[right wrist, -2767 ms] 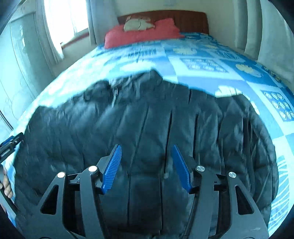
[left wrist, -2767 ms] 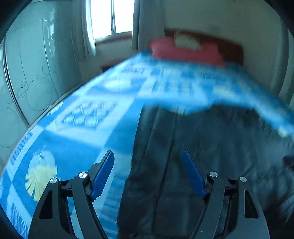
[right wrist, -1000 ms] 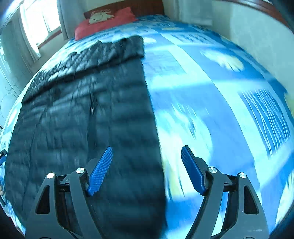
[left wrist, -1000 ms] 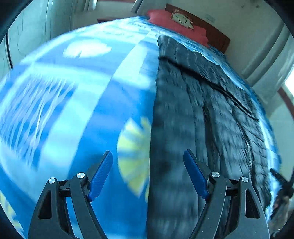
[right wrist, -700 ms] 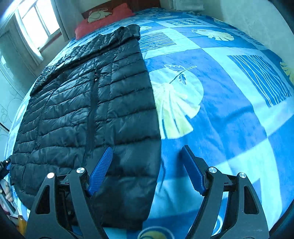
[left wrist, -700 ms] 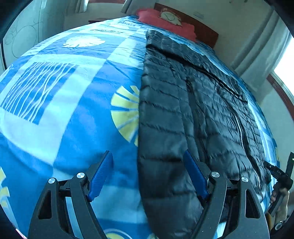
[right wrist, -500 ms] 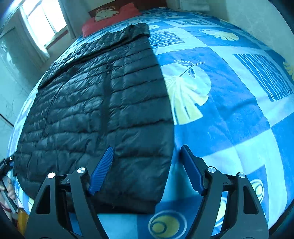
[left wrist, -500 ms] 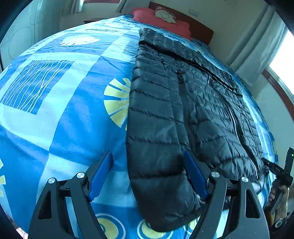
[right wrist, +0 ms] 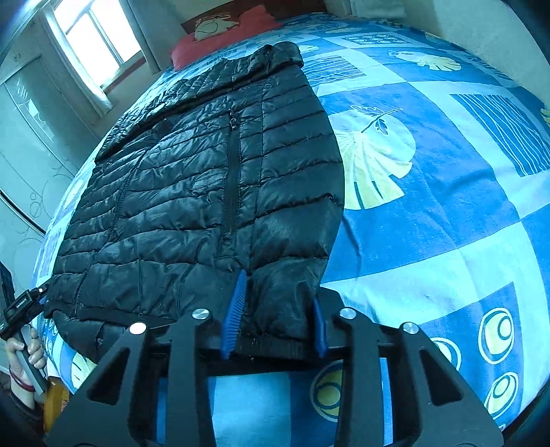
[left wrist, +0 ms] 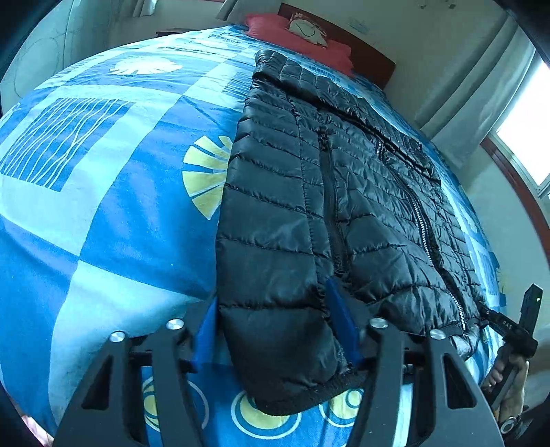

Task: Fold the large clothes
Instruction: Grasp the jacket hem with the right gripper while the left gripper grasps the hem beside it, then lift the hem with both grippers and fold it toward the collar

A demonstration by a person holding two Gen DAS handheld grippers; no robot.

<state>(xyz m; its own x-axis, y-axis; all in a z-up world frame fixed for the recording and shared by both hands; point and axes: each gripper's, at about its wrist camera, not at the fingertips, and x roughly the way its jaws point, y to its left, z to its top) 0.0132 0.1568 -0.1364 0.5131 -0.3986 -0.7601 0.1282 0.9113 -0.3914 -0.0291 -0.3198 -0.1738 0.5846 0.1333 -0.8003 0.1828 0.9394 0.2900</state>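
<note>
Here the black puffer jacket (left wrist: 309, 213) lies flat on my blue patterned bedspread (left wrist: 103, 206), its hem at the near edge of the bed. My left gripper (left wrist: 275, 326) is closing, its 2 blue pads bunching the jacket's left hem corner; my right gripper (right wrist: 275, 316) is closing too, pads squeezing the right hem corner. The jacket's long axis runs away from me, collar toward the red pillow (right wrist: 227, 31).
</note>
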